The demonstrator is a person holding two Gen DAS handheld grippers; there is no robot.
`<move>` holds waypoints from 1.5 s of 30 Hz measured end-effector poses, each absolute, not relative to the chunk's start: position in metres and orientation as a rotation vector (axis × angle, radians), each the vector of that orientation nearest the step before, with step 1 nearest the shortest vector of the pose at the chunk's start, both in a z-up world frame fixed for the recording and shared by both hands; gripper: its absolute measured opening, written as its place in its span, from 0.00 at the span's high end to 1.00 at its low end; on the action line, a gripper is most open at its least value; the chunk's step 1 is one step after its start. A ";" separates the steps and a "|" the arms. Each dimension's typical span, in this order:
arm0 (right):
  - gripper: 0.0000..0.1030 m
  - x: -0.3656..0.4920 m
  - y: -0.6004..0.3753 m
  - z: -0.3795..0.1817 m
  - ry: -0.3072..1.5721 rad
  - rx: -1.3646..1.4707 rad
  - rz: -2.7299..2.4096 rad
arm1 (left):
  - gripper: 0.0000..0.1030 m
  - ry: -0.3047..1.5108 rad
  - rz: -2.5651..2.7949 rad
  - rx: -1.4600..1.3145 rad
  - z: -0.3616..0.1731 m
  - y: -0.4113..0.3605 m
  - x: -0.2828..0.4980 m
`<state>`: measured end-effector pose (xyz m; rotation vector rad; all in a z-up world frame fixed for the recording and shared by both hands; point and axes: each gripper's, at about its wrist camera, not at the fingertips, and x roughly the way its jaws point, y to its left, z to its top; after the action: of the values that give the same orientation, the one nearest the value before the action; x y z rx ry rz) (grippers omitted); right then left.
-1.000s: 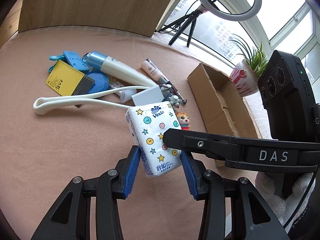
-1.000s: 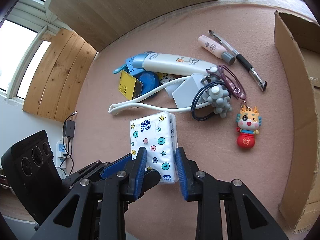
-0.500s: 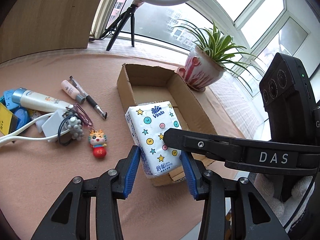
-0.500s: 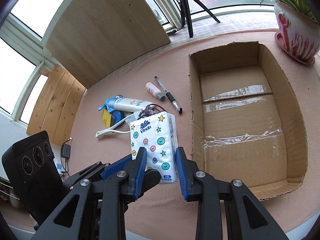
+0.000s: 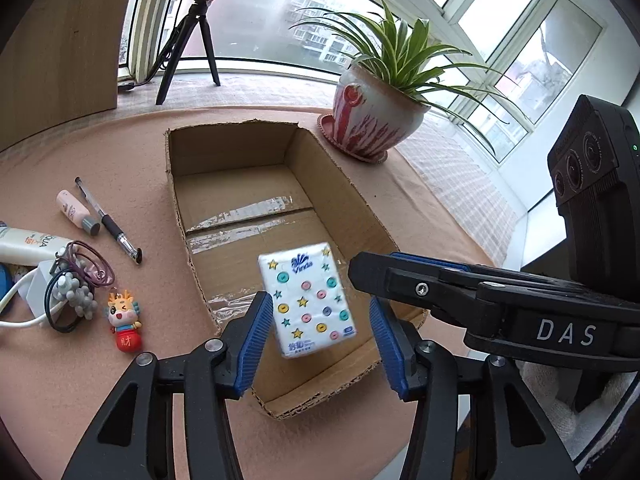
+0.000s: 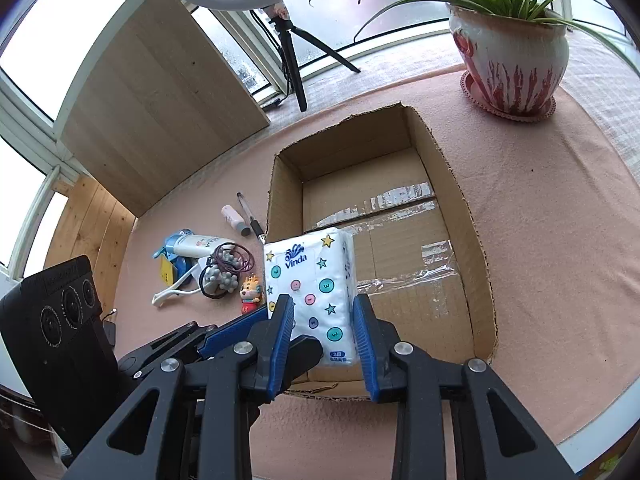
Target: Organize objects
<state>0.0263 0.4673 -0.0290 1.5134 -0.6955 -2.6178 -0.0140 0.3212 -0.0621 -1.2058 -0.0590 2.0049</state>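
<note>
Left tool [image 5: 318, 334] sits low centre in its own view, jaws opening, blue pads standing clear of the tissue pack [image 5: 307, 298] on both sides. Pack is between the pads, not pinched, seen over the near end of the cardboard box [image 5: 176, 184]. Whether it rests on the box floor or is in the air cannot be told.

Left-wrist view, left to right:
- White tube [image 5: 28, 242] at the left edge, partly cut off.
- Pink stick [image 5: 76, 212] and black pen [image 5: 108, 222] lying side by side, near the box's left wall but apart from it.
- Hair ties with a grey charm [image 5: 76, 288] in a tangle; just beside it, a small red-and-orange dragon figure [image 5: 124, 320].
- Open box in the middle of the pink counter [image 5: 100, 152], tape strips across its floor.
- Potted plant [image 5: 376, 116] beyond the box's far right corner.
- Right tool's black arm reaching in from the right edge, over the box's right rim.

Right-wrist view: right tool [image 6: 322, 340] low centre, jaws opening. Pack [image 6: 310, 280] stands upright between the pads; a gap shows on the right pad's side, the left pad close against it, contact unclear. Left tool's arm enters from the lower left, its tip under the pack's near corner. Clutter sits left of the box [image 6: 476, 240], plant pot [image 6: 508, 60] upper right.
</note>
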 end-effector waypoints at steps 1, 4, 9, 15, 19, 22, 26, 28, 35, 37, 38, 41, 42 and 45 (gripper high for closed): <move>0.63 0.028 0.468 -0.028 -0.676 1.510 -2.644 | 0.45 -0.058 2.012 -1.212 -0.063 0.318 -0.016; 0.58 0.030 0.468 -0.026 -0.653 1.493 -2.679 | 0.44 -0.059 2.040 -1.224 -0.062 0.306 -0.019; 0.58 0.035 0.466 -0.028 -0.682 1.483 -2.673 | 0.44 -0.092 2.082 -1.277 -0.062 0.277 -0.034; 0.58 0.046 0.464 -0.035 -0.755 1.479 -2.658 | 0.44 -0.105 2.161 -1.371 -0.066 0.242 -0.070; 0.58 0.052 0.464 -0.039 -0.783 1.484 -2.647 | 0.44 -0.141 2.199 -1.448 -0.075 0.223 -0.103; 0.58 0.056 0.464 -0.039 -0.788 1.483 -2.648 | 0.44 -0.129 2.231 -1.482 -0.083 0.215 -0.123; 0.58 0.064 0.468 -0.038 -0.809 1.479 -2.655 | 0.44 -0.091 2.259 -1.530 -0.096 0.212 -0.145; 0.58 0.066 0.470 -0.039 -0.818 1.480 -2.658 | 0.46 -0.084 2.241 -1.552 -0.104 0.214 -0.153; 0.58 0.070 0.472 -0.045 -0.836 1.504 -2.652 | 0.65 0.049 2.194 -1.529 -0.117 0.232 -0.146; 0.58 0.070 0.472 -0.045 -0.838 1.505 -2.651 | 0.70 0.092 2.193 -1.514 -0.116 0.236 -0.138; 0.58 0.069 0.471 -0.045 -0.838 1.505 -2.649 | 0.73 0.111 2.188 -1.508 -0.116 0.237 -0.134; 0.58 0.066 0.467 -0.046 -0.832 1.506 -2.638 | 0.75 0.178 2.180 -1.478 -0.114 0.241 -0.119; 0.58 0.065 0.465 -0.046 -0.828 1.504 -2.633 | 0.76 0.191 2.173 -1.467 -0.113 0.240 -0.114; 0.58 0.062 0.457 -0.044 -0.808 1.496 -2.620 | 0.77 0.234 2.163 -1.415 -0.109 0.236 -0.095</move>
<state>0.0619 0.4568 -0.0443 1.4958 -0.8083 -2.6200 -0.0945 0.2360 -0.1087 -1.4152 0.2344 2.1635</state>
